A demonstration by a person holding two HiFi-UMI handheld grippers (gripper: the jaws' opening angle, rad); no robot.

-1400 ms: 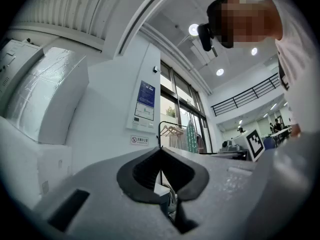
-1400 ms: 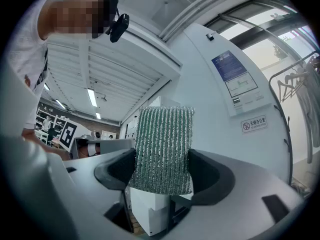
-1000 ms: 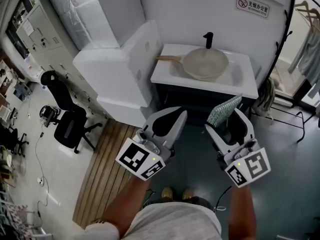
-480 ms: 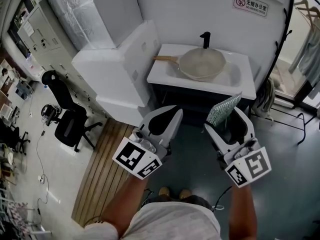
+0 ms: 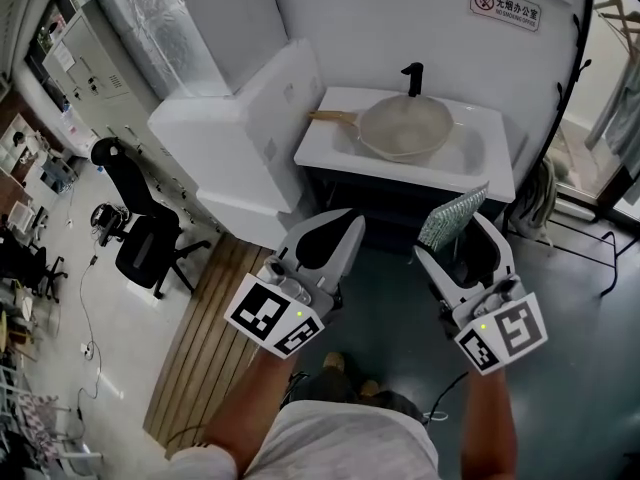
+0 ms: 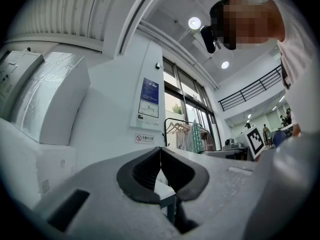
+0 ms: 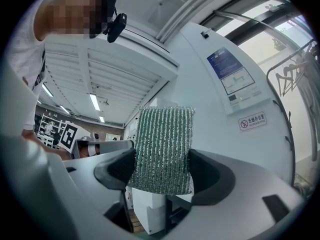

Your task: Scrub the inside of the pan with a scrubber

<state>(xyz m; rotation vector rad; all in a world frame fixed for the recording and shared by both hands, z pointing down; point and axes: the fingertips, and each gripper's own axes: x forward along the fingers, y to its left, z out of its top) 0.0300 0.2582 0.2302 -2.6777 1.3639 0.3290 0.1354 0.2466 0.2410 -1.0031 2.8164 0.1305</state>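
Note:
A beige pan (image 5: 404,127) with a wooden handle lies in the white sink (image 5: 480,173) of a dark cabinet by the far wall. My right gripper (image 5: 458,230) is shut on a green ribbed scrubber (image 5: 449,218) (image 7: 162,149), which stands upright between its pads. My left gripper (image 5: 340,230) (image 6: 160,170) is shut with nothing in it. Both grippers hover over the dark floor, well short of the sink.
A black tap (image 5: 412,78) rises behind the pan. Large white foam boxes (image 5: 240,138) stand left of the sink. A wooden slat mat (image 5: 205,338) lies on the floor at the left, a black office chair (image 5: 140,238) beyond it. A coat rack (image 5: 580,58) stands at the right.
Both grippers have drifted a little across the floor area; the view shifted slightly. The scrubber stays in the right gripper and the left stays shut.

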